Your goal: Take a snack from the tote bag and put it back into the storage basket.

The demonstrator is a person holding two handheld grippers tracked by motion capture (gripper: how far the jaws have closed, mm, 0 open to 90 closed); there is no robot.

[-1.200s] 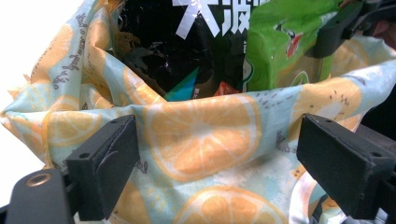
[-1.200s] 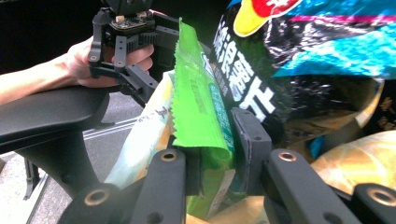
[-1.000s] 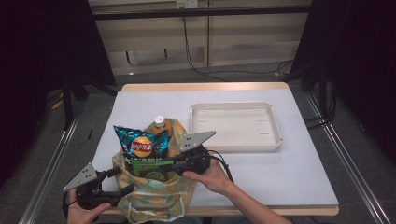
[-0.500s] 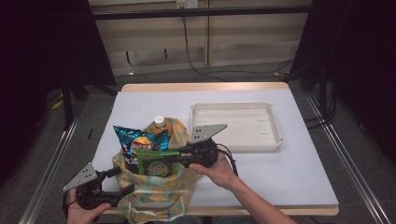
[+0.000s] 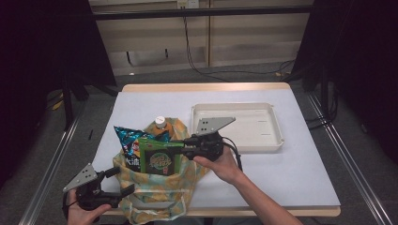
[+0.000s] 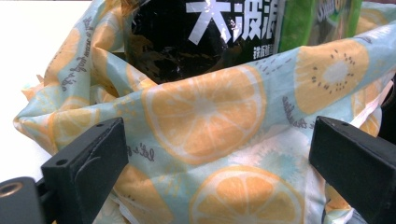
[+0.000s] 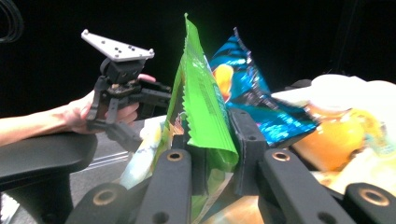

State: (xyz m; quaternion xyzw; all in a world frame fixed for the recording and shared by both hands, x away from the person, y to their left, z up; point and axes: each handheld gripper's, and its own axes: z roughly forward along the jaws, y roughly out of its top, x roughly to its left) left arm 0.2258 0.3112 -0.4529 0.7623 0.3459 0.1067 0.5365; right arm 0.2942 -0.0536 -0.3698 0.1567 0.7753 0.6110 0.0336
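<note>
- Green snack packet (image 5: 159,160) is sticking up out of the fruit-print cloth bag (image 5: 155,199) at the near left of the white table (image 5: 300,173) in the high view, with the right gripper (image 5: 180,146) clamping its right edge. A blue chip bag (image 5: 126,140) and an orange drink bottle (image 5: 160,124) are standing in the bag just behind it; a white tray (image 5: 244,126) is lying to the right.
- Near the bag's left corner, the left gripper (image 5: 117,180) is holding its jaws apart, having just been opening, nothing pinched.
- Left gripper view: the black jaws are standing wide, the cloth bag (image 6: 210,140) lying between them unpressed.
- Right gripper view: the jaws are pressing together on the green packet (image 7: 205,112), with the blue chip bag (image 7: 252,88) and bottle (image 7: 331,135) to its right.
</note>
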